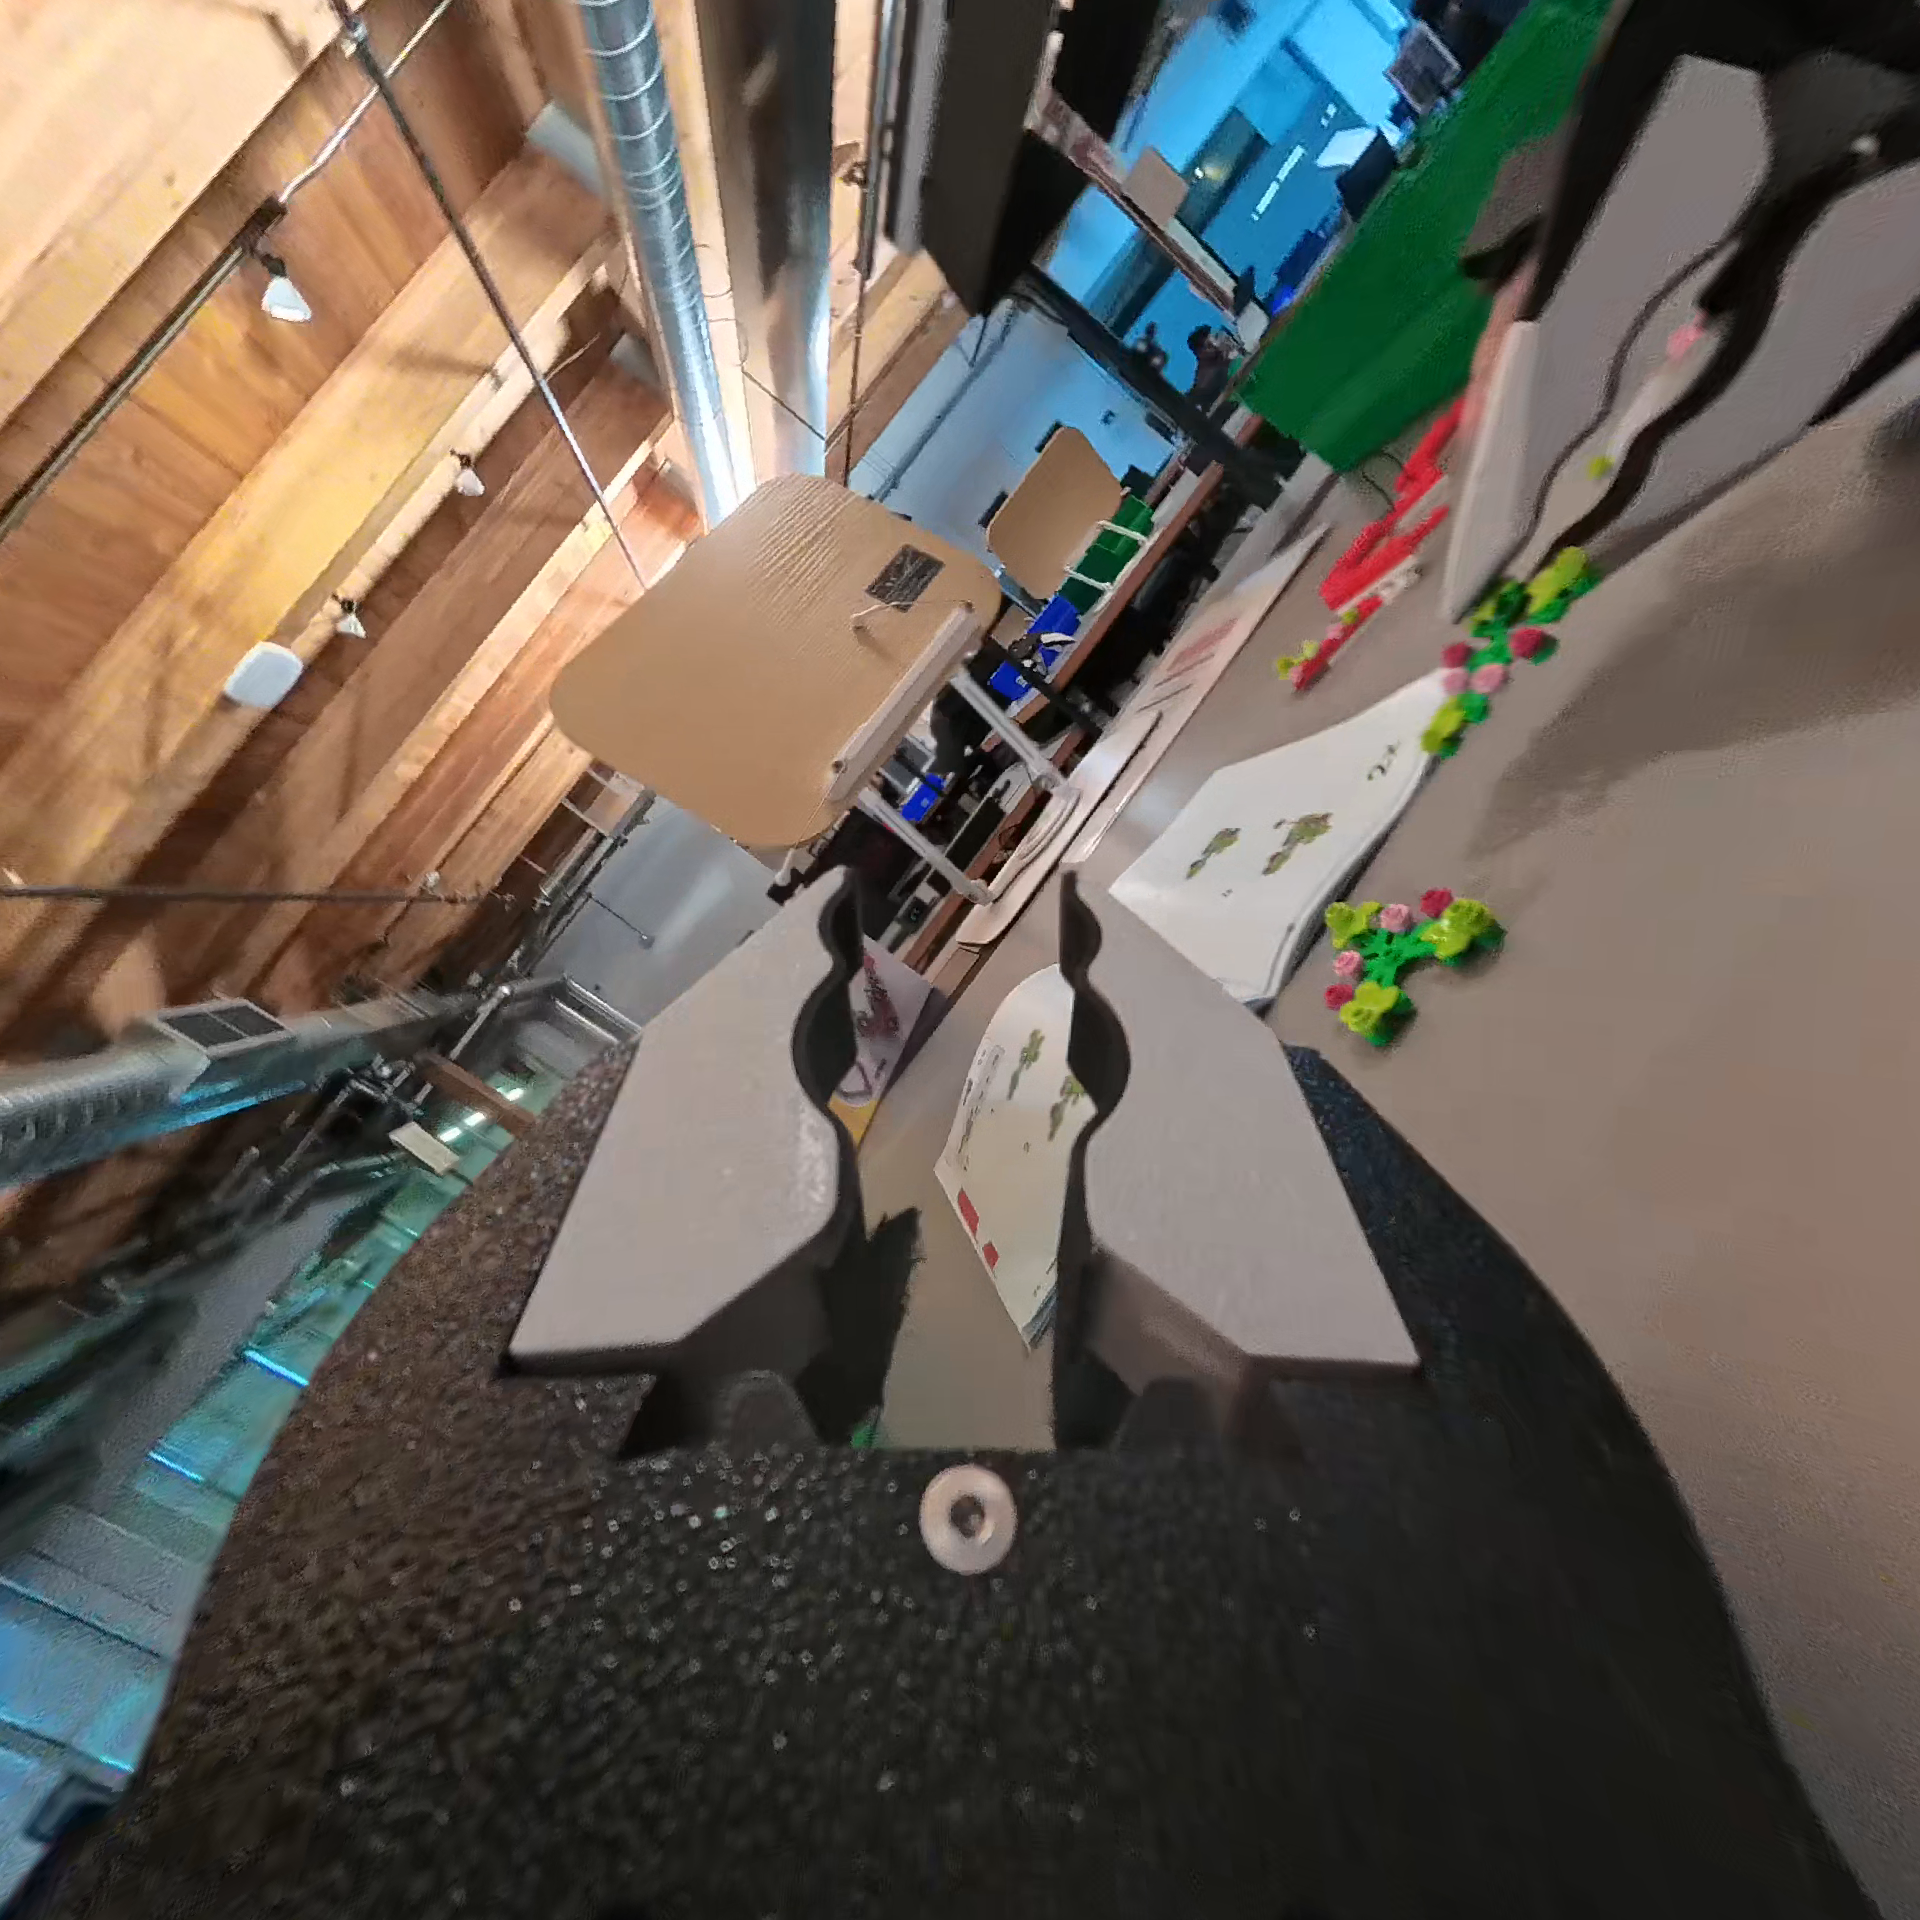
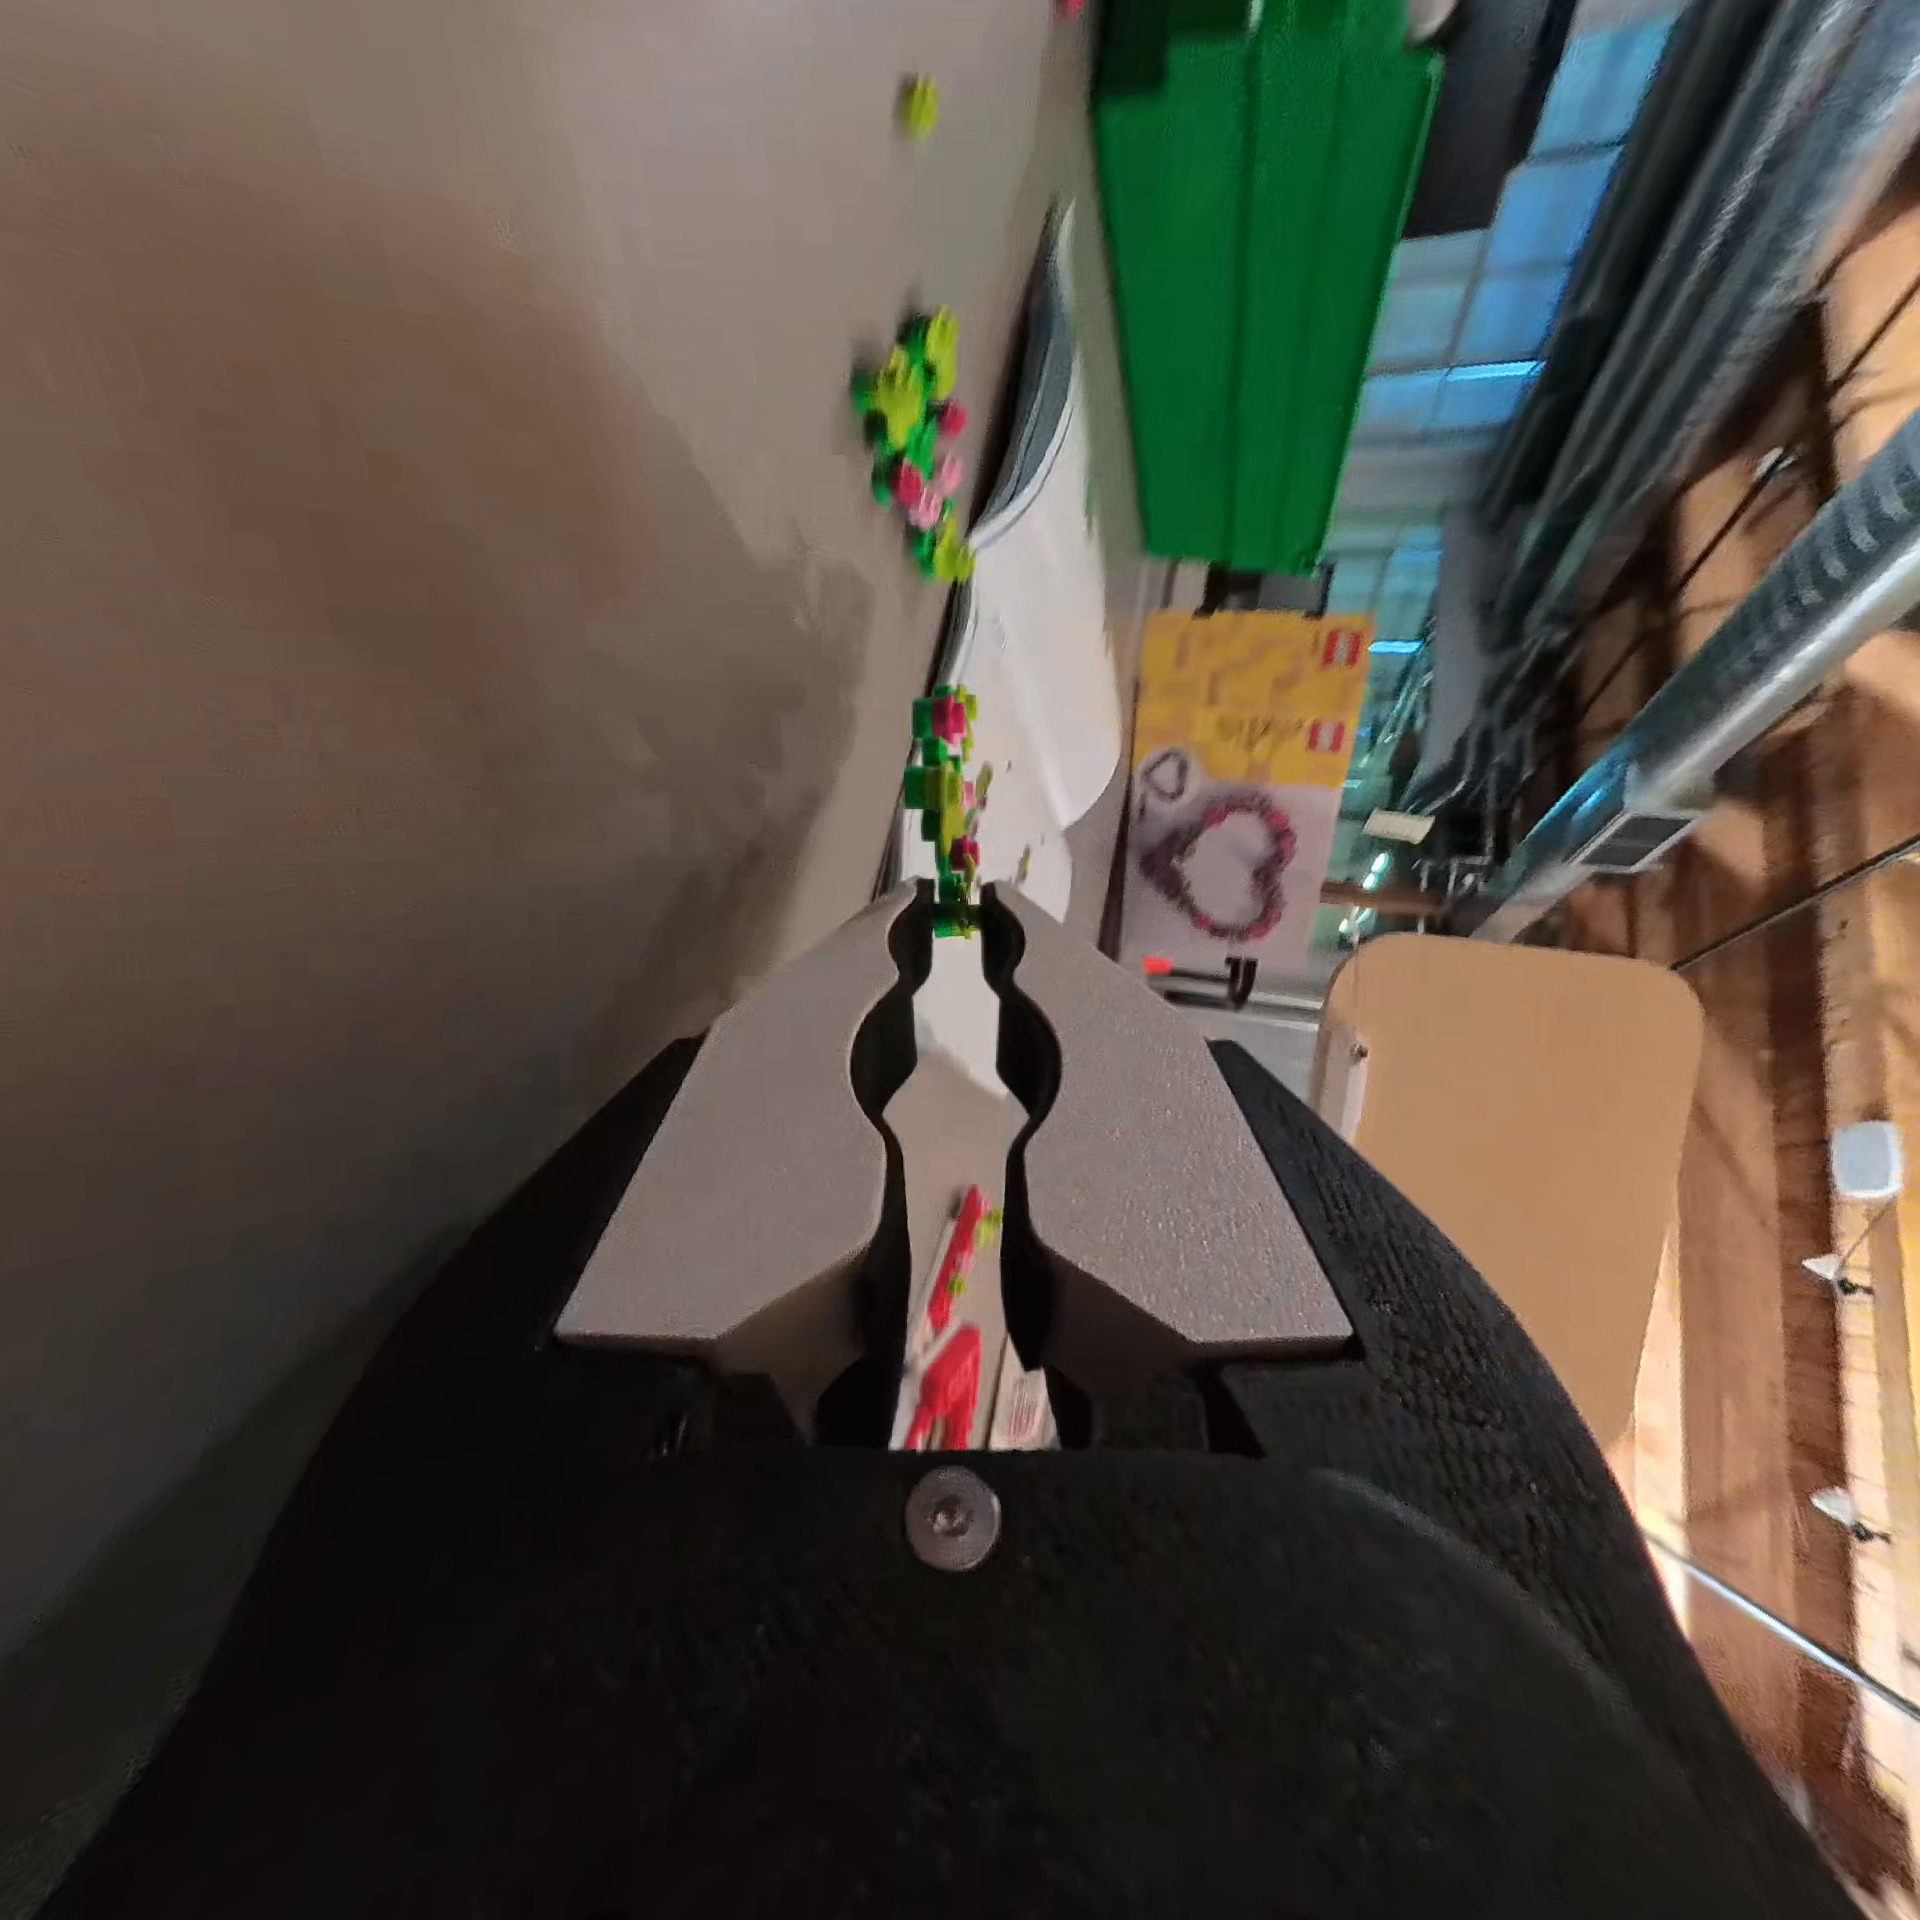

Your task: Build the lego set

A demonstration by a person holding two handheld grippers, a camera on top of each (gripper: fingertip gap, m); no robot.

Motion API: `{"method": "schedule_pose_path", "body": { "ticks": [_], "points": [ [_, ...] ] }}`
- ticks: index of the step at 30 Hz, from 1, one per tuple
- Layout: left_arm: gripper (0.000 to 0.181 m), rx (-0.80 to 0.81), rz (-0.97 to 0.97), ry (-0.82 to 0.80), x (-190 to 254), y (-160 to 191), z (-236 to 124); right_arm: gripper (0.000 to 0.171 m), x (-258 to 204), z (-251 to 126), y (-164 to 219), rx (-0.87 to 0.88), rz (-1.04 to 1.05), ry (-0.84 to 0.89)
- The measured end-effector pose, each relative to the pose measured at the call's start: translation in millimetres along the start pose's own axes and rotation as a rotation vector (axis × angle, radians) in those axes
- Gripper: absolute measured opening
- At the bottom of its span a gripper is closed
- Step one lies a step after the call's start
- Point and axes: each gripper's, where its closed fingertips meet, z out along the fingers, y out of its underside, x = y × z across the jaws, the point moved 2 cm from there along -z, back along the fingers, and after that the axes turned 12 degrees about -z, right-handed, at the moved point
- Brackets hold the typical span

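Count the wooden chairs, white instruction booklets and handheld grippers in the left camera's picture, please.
Tan wooden chairs: 2
White paper instruction booklets: 2
Grey-fingered black grippers: 2
Total: 6

wood-plank ceiling (image 1: 260, 436) | metal duct (image 1: 665, 260) | plywood chair (image 1: 758, 665) | grey table (image 1: 1662, 1143)

Green-and-pink lego cluster (image 2: 951, 831) pinched at right gripper's (image 2: 951, 904) tips.
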Motion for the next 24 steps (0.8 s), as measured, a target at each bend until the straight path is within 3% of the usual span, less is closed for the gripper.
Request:
{"method": "schedule_pose_path", "body": {
  "ticks": [10,15,20,24],
  "points": [
    [0.041,-0.025,-0.163,-0.117,-28,6,-4,0.008,-13,-14,-1,-0.089,-0.053,-0.236],
    [0.045,0.002,-0.227,-0.16,-40,6,-8,0.02,-17,-19,-3,-0.077,-0.018,-0.37],
    [0.046,0.017,-0.302,-0.184,-50,9,-10,0.028,-14,-34,-2,-0.007,0.161,-0.534],
    [0.045,0.019,-0.301,-0.172,-49,8,-9,0.046,9,-41,5,0.138,0.607,-0.577]
  ]
}}
